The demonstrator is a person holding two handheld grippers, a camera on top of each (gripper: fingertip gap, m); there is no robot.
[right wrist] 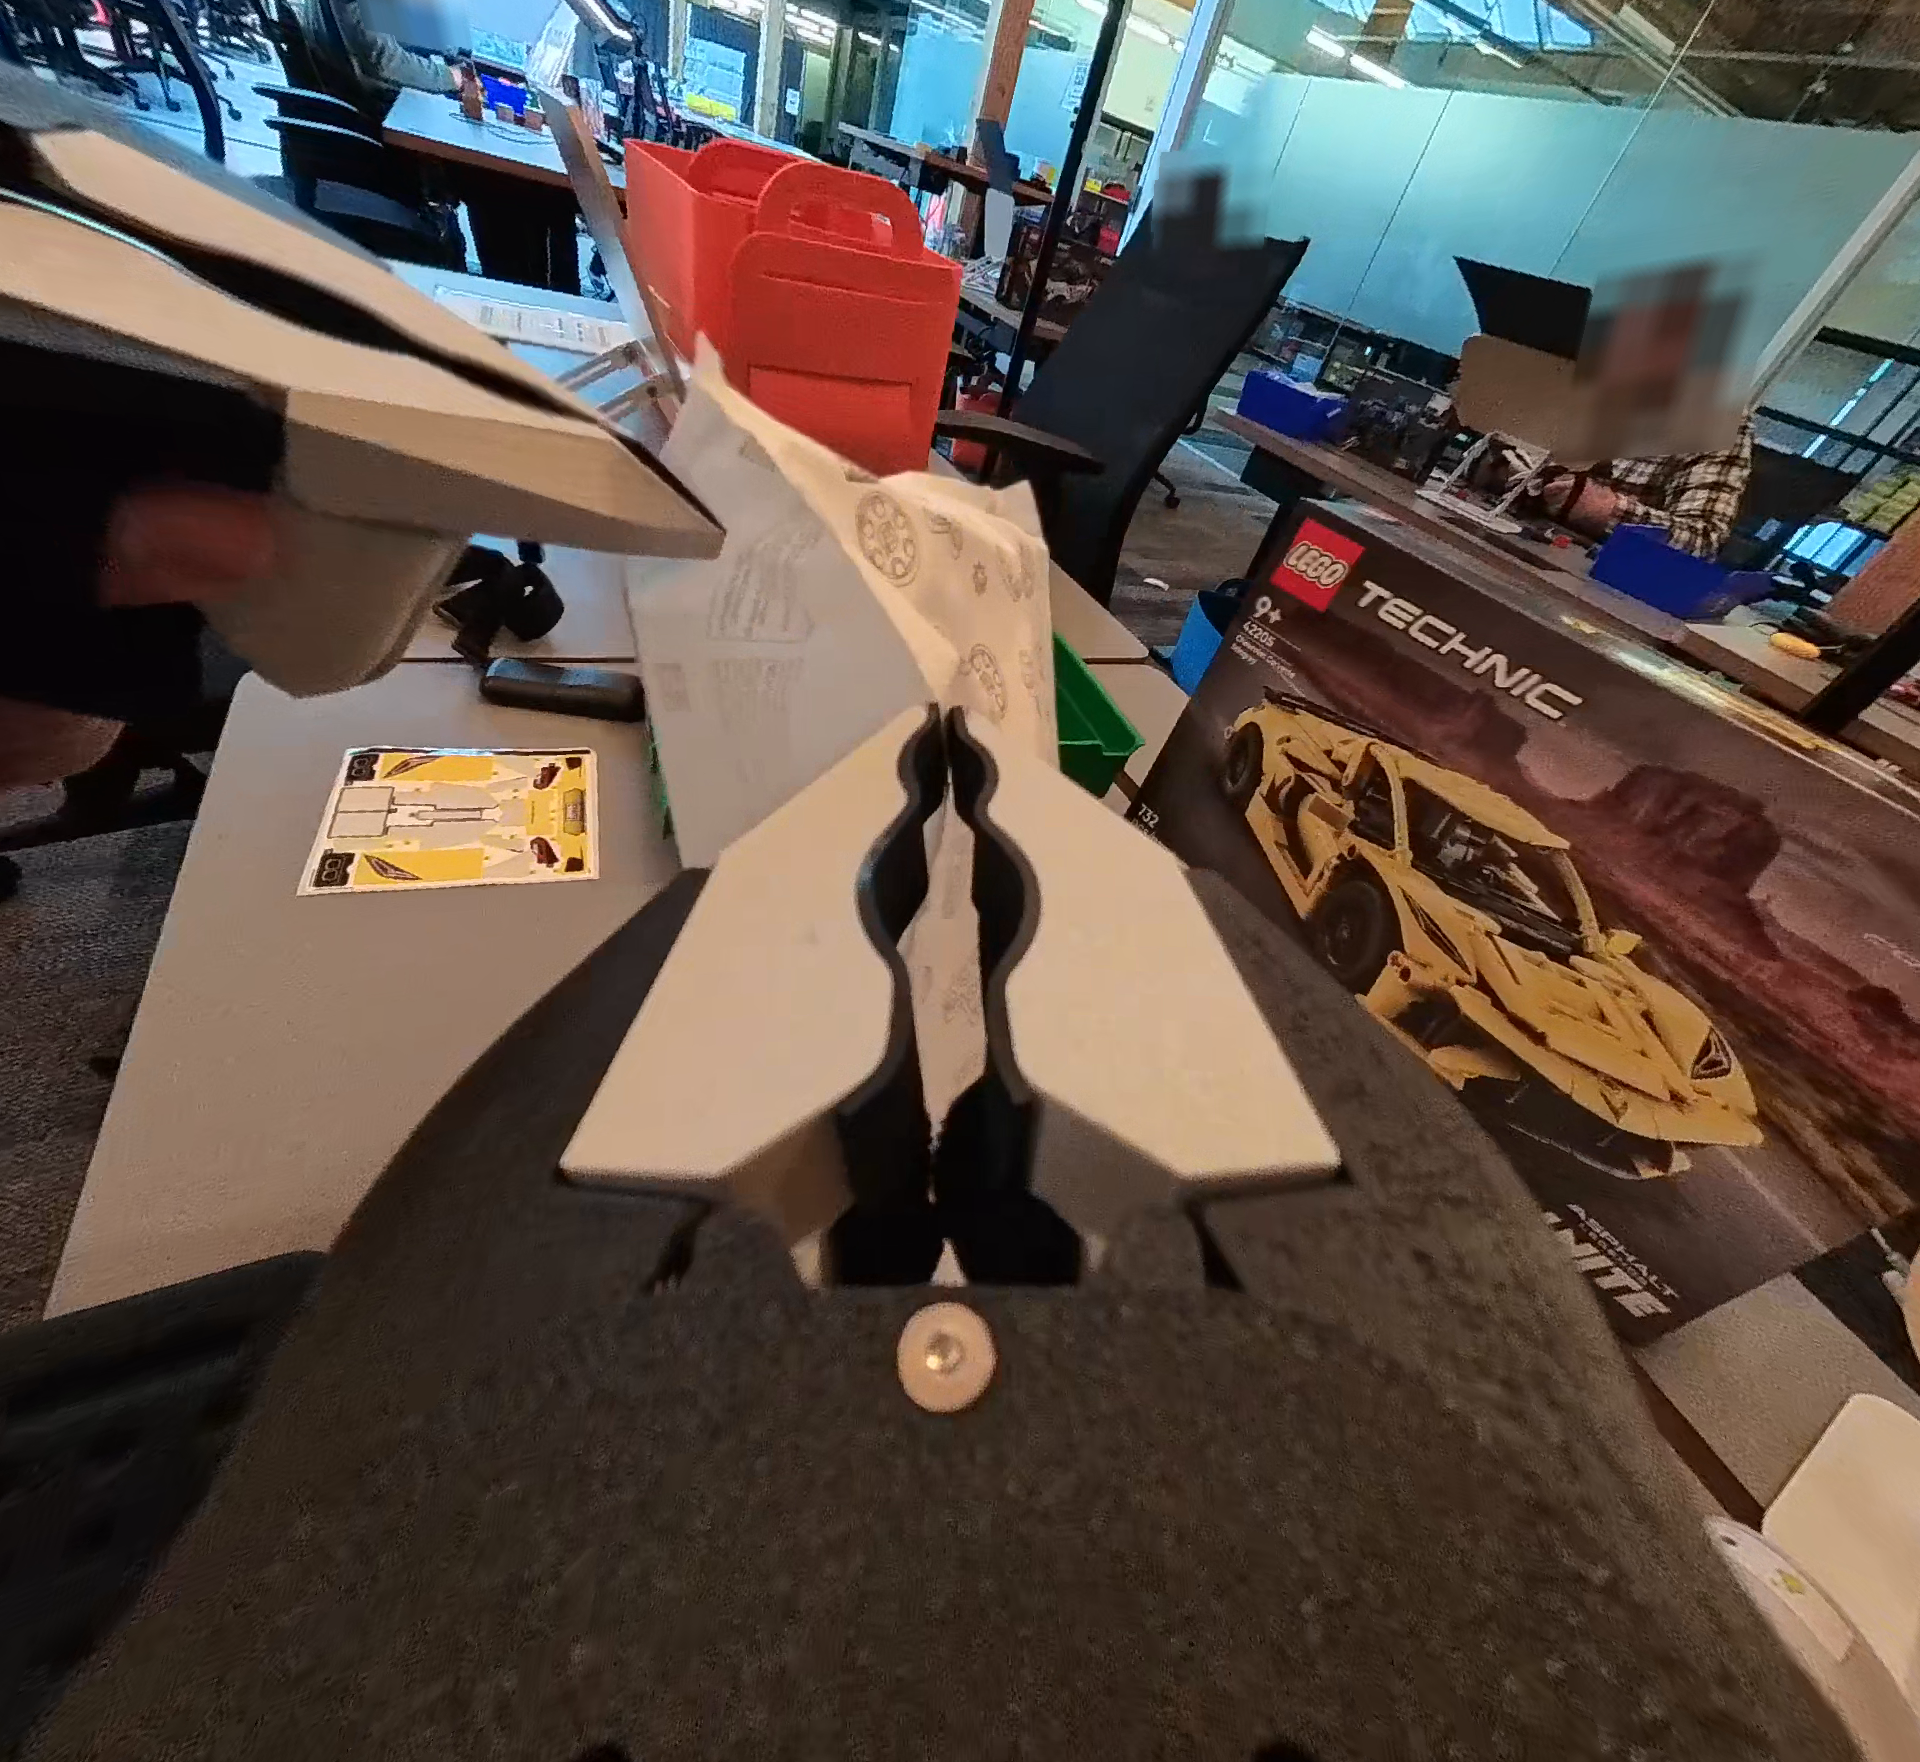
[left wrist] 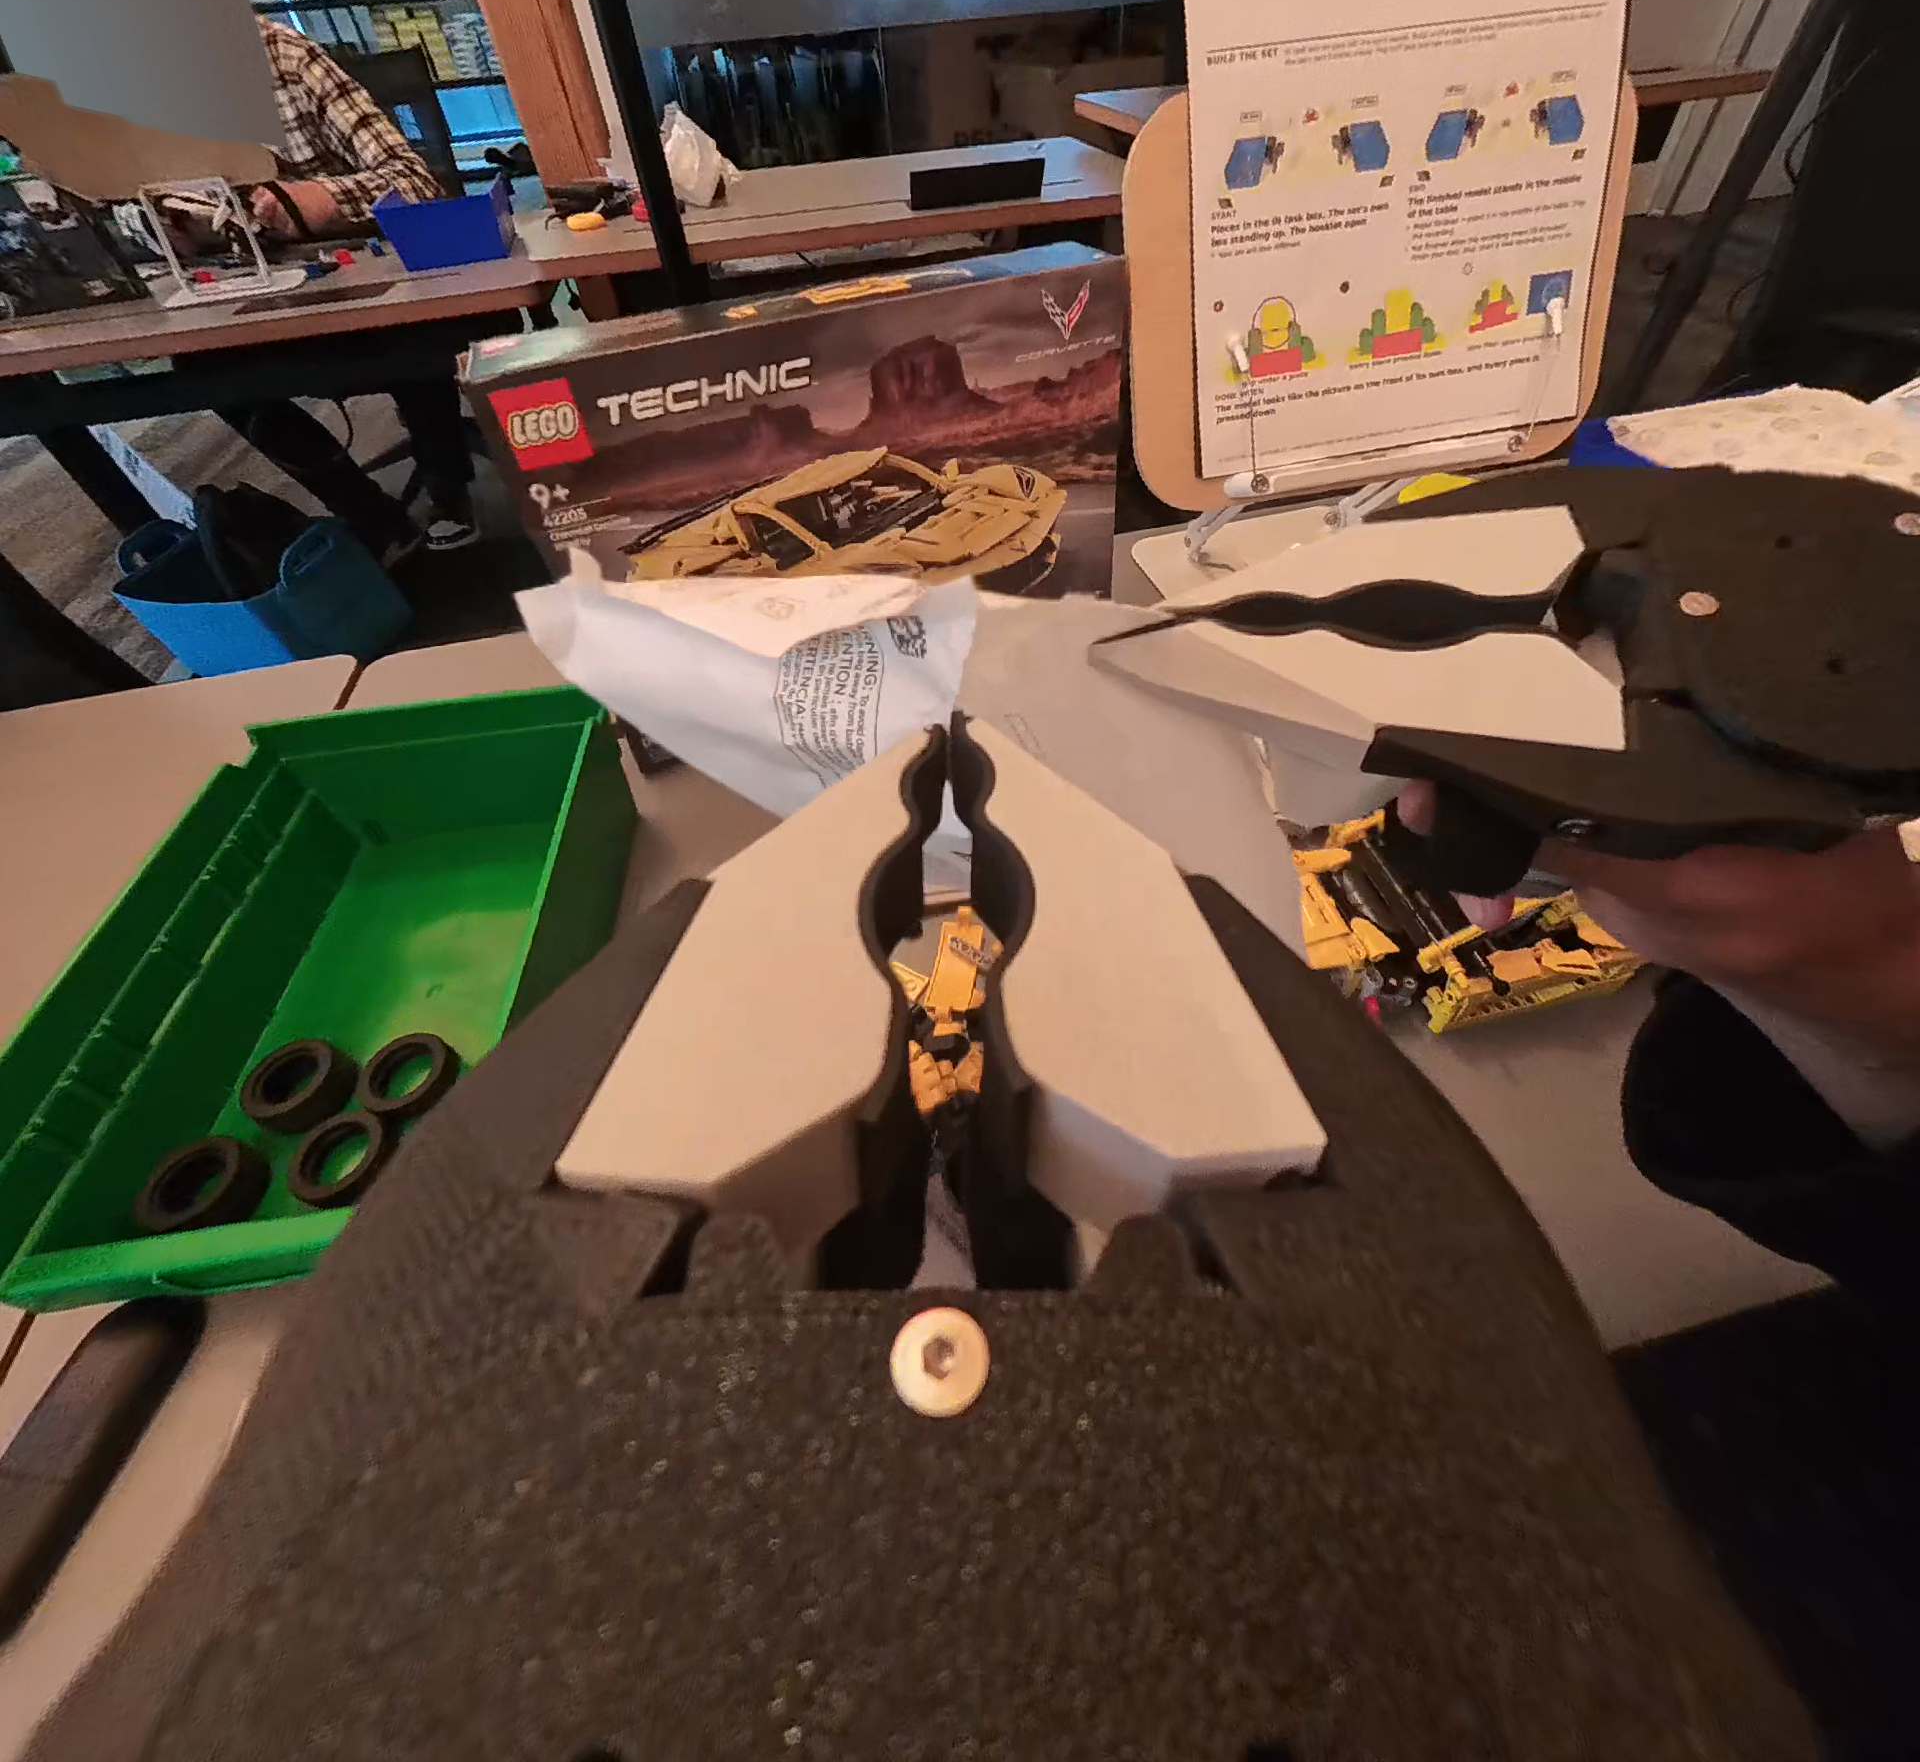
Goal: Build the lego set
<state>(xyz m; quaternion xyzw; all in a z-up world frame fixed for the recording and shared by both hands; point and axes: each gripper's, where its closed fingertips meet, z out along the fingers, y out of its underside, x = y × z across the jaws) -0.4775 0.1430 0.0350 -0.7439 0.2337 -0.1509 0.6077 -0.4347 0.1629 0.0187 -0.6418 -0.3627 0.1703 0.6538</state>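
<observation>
A white paper parts bag (left wrist: 758, 673) hangs above the table between both grippers. My left gripper (left wrist: 951, 738) is shut on its lower edge. My right gripper (left wrist: 1103, 652) comes in from the right, shut on the bag's other side. In the right wrist view my right gripper (right wrist: 951, 725) is shut with the bag (right wrist: 831, 569) pinched between its fingers, and my left gripper (right wrist: 712, 530) touches the bag's left edge. A partly built yellow car (left wrist: 1455, 943) lies on the table under the right gripper. Yellow pieces (left wrist: 956, 985) show through the gap between the left fingers.
A green bin (left wrist: 343, 881) with several black tyres (left wrist: 301, 1130) sits at the left. The set's box (left wrist: 831, 445) stands behind the bag, with an instruction sheet on a stand (left wrist: 1392, 185) beside it. A sticker sheet (right wrist: 449, 821) lies on the table. Red bins (right wrist: 810, 278) stand farther back.
</observation>
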